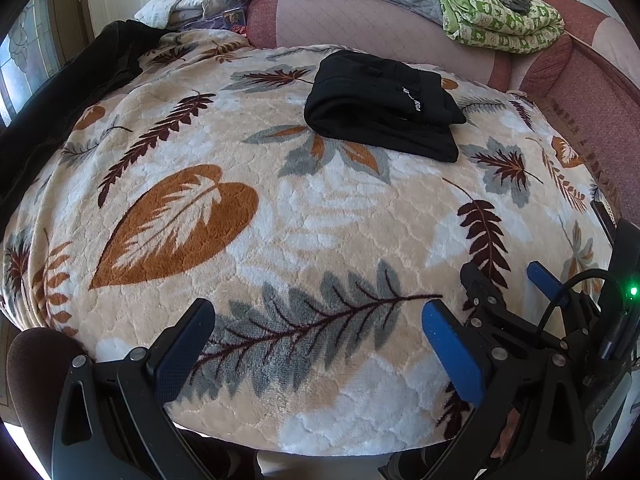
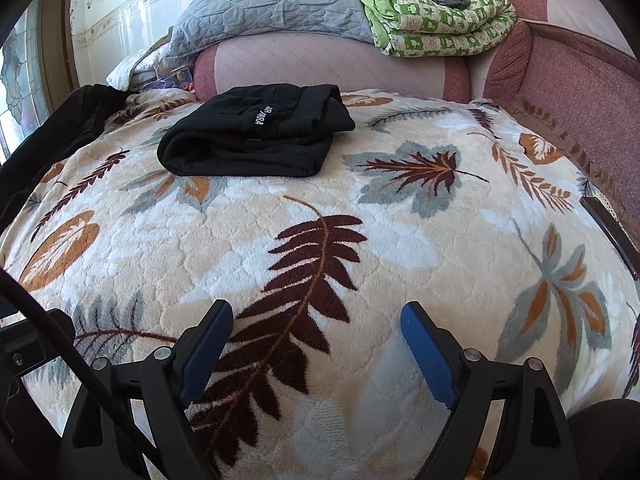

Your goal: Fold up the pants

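Black pants lie folded into a compact stack on the far part of a leaf-patterned plush blanket; small white lettering shows on the top layer. My left gripper hovers open over the blanket's near edge, well short of the pants, with nothing between its blue pads. In the left wrist view my right gripper appears at the lower right, beside the left one. In its own view the right gripper is open and empty above the near blanket, the pants far ahead to the left.
A pink sofa back rises behind the blanket, carrying a grey quilt and a green patterned blanket. A dark garment lies along the left edge. A dark flat object rests at the right edge by the sofa arm.
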`<state>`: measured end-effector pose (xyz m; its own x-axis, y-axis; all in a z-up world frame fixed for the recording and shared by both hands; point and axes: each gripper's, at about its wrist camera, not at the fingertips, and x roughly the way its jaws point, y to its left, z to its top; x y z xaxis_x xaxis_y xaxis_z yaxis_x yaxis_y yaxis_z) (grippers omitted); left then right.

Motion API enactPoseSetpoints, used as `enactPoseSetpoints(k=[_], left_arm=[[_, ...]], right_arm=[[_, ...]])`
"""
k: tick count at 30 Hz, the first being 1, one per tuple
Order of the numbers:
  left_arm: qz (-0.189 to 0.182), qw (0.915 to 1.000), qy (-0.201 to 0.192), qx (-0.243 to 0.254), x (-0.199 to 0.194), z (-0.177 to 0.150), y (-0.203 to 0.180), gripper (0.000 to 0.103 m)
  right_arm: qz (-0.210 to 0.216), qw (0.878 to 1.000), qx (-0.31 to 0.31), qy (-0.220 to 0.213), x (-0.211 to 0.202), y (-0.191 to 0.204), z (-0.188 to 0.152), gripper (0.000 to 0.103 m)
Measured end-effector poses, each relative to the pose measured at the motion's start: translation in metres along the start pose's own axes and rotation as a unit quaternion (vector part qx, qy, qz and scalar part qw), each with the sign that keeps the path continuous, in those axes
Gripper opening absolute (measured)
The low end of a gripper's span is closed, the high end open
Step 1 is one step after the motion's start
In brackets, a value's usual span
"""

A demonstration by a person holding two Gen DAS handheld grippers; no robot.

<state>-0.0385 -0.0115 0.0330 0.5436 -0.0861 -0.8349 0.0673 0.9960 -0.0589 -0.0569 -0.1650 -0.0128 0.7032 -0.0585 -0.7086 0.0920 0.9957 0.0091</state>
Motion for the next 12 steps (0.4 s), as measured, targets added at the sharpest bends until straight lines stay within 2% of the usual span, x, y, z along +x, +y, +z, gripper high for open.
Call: enactPoseSetpoints(k=[12], left_arm=[[-0.005,1.0000,0.003,0.000,-0.0007,-0.0028,-0.0016,0.103]], right_arm=[[-0.002,1.000,-0.005,0.000,0.0020,0.0009,-0.0008,0.092]])
